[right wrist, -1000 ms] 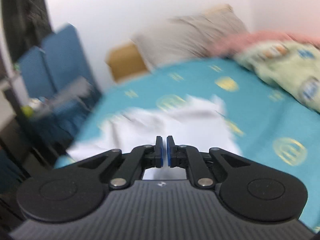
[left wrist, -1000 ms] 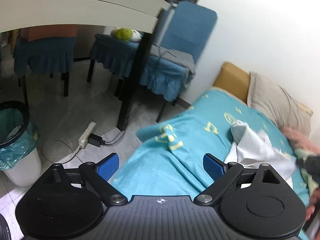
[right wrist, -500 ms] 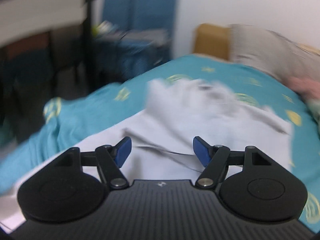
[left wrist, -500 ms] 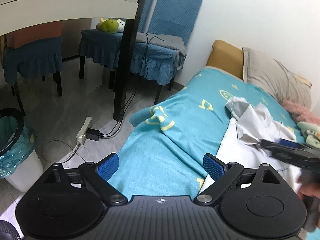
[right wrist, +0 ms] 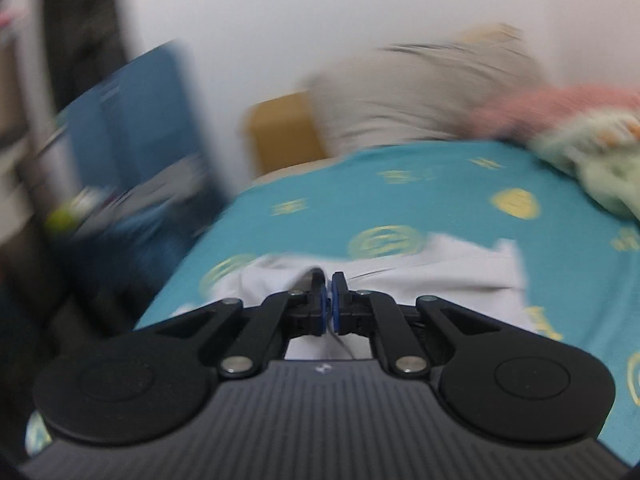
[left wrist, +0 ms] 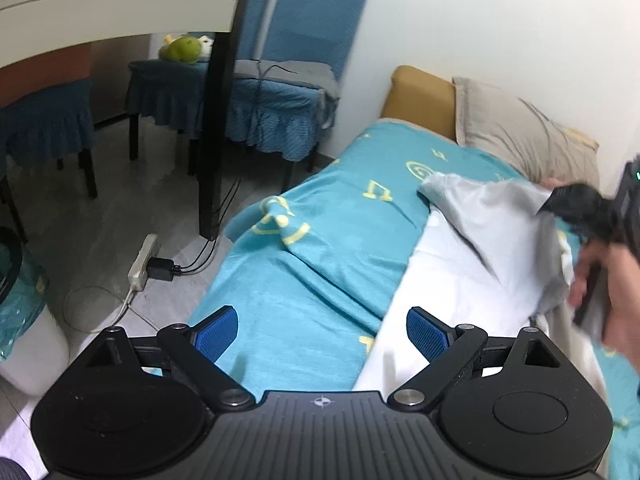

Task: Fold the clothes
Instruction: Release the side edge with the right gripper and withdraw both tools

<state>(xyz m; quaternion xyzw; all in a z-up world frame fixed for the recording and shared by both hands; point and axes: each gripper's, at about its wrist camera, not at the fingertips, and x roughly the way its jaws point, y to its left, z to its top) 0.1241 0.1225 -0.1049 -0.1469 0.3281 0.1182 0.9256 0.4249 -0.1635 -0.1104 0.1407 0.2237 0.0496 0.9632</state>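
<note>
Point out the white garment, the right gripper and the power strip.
white garment point(left wrist: 452, 272), left wrist view, flat middle panel.
right gripper point(right wrist: 329, 300), right wrist view, between fingertips.
power strip point(left wrist: 142, 262), left wrist view, white body.

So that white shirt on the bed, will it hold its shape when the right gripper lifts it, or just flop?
Probably flop: where the right gripper pinches the white shirt, the cloth drapes and creases from that one point. It looks thin and light, likely easy to lift. The rest lies spread on the teal bedsheet, so it may drag and bunch.

The white garment point(left wrist: 472, 264) is smooth, faintly shiny cloth lying on a matt teal cotton-like bedsheet point(left wrist: 320, 264).
</note>
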